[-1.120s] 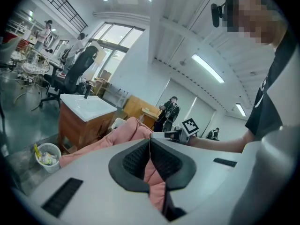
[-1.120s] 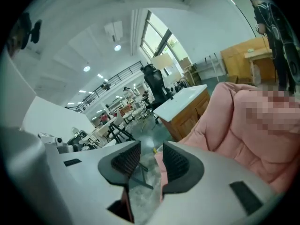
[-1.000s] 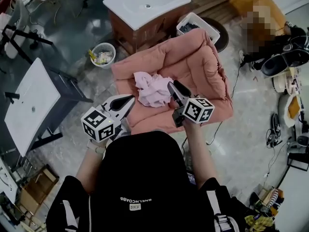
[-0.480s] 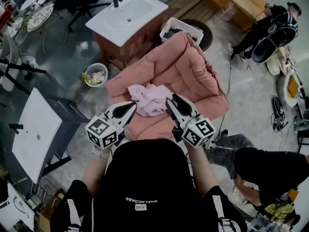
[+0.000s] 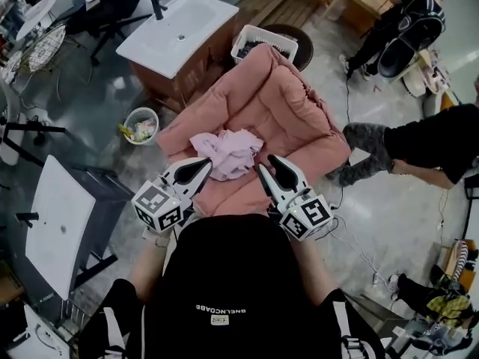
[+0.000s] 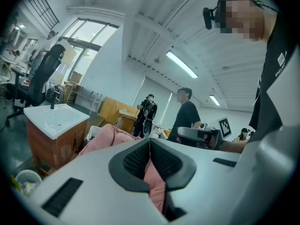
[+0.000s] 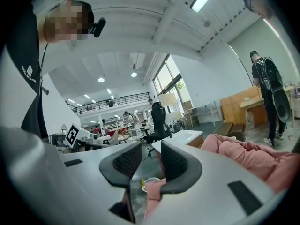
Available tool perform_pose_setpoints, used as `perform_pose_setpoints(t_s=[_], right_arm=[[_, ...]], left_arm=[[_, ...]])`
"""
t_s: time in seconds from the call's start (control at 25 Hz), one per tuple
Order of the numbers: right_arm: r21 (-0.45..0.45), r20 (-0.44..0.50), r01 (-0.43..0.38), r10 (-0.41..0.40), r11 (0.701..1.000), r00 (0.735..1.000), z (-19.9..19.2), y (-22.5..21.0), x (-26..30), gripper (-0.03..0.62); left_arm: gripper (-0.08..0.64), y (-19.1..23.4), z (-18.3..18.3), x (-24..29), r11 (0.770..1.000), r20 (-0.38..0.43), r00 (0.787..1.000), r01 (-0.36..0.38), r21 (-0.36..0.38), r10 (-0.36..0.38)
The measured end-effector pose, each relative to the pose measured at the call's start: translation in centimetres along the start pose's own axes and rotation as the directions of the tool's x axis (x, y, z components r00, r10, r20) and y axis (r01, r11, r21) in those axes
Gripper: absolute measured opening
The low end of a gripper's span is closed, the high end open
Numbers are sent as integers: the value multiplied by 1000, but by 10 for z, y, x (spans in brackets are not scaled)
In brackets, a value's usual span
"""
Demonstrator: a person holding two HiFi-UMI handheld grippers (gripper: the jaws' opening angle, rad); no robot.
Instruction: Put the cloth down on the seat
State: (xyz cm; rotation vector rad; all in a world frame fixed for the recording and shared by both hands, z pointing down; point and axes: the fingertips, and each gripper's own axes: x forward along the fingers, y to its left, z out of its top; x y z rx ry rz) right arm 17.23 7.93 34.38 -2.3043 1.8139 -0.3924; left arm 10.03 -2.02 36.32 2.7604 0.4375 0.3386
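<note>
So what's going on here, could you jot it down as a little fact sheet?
Cloth: pale pink, crumpled, lying on the seat, not gripped
Seat: salmon-pink padded cushion
Left tongs: shut, empty, tips near the cloth's edge
Right tongs: open, empty, just beside the cloth
Nearby: white washbasin, small waste bin, white basket

Light reaches me bright and even, from ceiling strip lights [image 6: 181, 64] and tall windows [image 6: 88, 37] that wash out white in the left gripper view. The head view is sharp, with soft, short shadows and a dull sheen on the grey floor [image 5: 90, 96]. Both gripper views bow strongly toward the edges and go black in the corners. The jaws, close to the lens, look slightly soft.
</note>
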Motion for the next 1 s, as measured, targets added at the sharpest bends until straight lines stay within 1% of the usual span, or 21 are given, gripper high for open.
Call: perform_pose_setpoints(t_s=[0.2,0.32,0.48,0.68,0.84,0.92,1.0], right_arm=[[23,7,25,-25,999,1000,-3,-2,-12,143],[43,7,34,-34,998,999,-4,-4,-16,143],[45,7,36,-36,998,999,-3,-9,-20,143],[69,5,36,-36,997,999,-5,-12,-22,143],[79,2,35,-35,996,999,-8,-14,-19,143],[77,-2,31,-31,997,1000,-10,-14,-17,143],[80,-4,26,-25,996,1000,-12,-14,-14,143]], left_arm=[[14,-13,-4,6,999,-18,999,32,-4,-33],[14,-19,-5,8,999,-25,999,40,0,-40],[14,-23,-5,12,999,-22,999,42,4,-42],[14,-25,-17,10,1000,-88,996,10,26,-8],[14,-24,-17,7,1000,-59,998,10,-5,-10],[14,-22,-16,6,1000,-52,999,-6,14,7],[14,-19,-16,6,998,-57,998,-32,56,35]])
